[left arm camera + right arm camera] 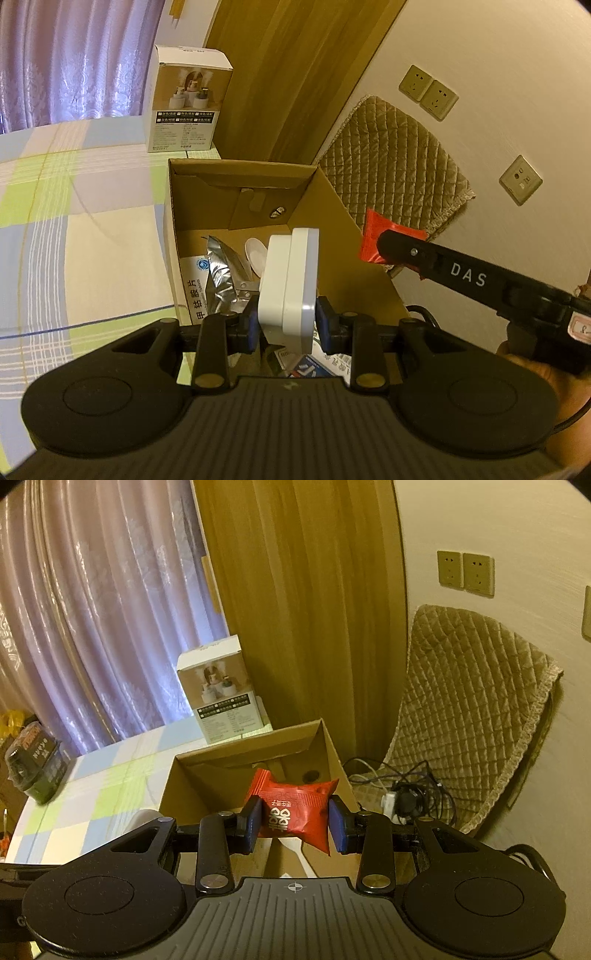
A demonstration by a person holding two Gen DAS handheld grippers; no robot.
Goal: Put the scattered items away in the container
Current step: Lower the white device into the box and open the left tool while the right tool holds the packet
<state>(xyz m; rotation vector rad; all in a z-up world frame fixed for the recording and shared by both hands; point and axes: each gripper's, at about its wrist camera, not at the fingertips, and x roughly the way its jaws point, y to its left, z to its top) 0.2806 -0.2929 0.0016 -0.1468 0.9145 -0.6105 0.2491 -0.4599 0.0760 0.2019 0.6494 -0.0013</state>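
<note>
Grippers, carton, checked bedsheet

1. A checked cloth is spread over the table.
2. An open cardboard box is set on it.
3. A white carton is stood upright behind the box.
4. A dark pack is seen near the far edge.
</note>
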